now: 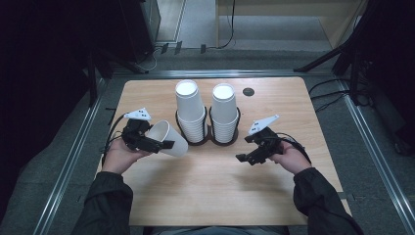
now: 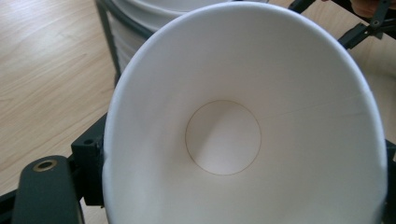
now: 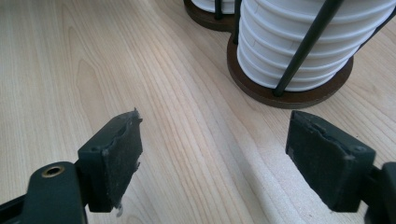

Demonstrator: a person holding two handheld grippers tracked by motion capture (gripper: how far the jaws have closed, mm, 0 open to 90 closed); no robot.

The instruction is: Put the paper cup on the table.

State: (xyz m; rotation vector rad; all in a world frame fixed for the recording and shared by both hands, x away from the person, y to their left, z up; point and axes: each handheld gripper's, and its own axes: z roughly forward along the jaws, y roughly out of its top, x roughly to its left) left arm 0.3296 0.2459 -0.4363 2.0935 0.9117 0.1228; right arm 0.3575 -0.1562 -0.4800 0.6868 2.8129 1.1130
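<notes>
A white paper cup (image 1: 169, 138) lies tipped sideways, mouth toward nine o'clock. It sits at seven o'clock from the left cup stack (image 1: 191, 115).

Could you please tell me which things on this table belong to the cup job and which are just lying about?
In the job:
white paper cup in the left gripper
two stacks of white paper cups
dark double-ring cup holder
open right gripper

Lying about:
small black round disc
</notes>
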